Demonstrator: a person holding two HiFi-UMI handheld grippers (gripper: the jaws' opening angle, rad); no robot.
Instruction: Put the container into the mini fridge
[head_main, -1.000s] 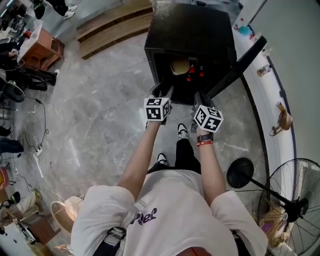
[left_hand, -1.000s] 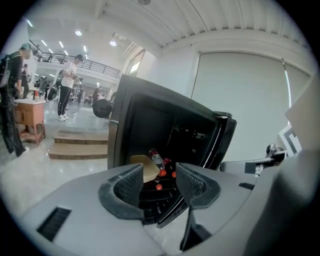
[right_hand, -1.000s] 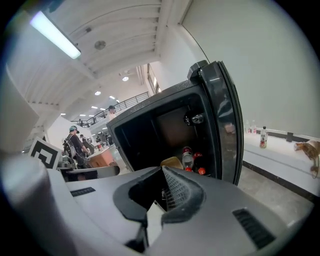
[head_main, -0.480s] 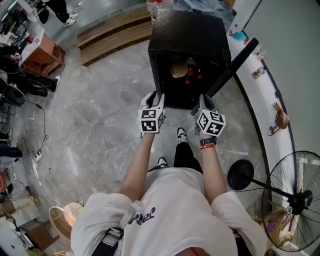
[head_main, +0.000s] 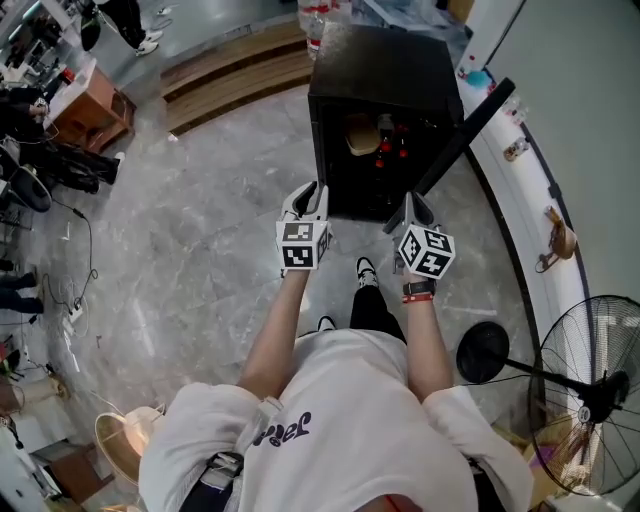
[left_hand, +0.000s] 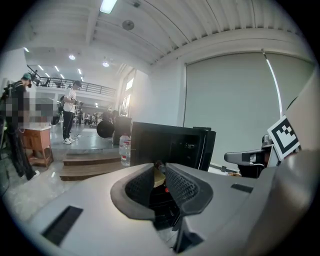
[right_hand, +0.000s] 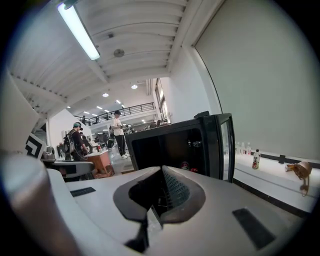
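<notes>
inside the open mini fridge (head_main: 385, 70) the container (head_main: 360, 136) is seen; the left hand-held gripper (head_main: 312, 190), empty, has just been closing, its jaws narrowly apart; the right hand-held gripper (head_main: 415, 200) is seen with jaws together.

In the dark mini fridge (head_main: 385, 70), upper centre, red items (head_main: 390, 150) beside the tan container (head_main: 360, 135) are too small to identify; the fan (head_main: 575, 350), lower right, is cropped.

Wears a white short-sleeved T-shirt (head_main: 330, 420) with dark lettering across the chest, narrow black trousers (head_main: 372, 305), black-and-white trainers (head_main: 366, 267), a red-and-black wristband (head_main: 417, 290) on the right wrist and a black buckled strap (head_main: 215, 478) at the left side.
</notes>
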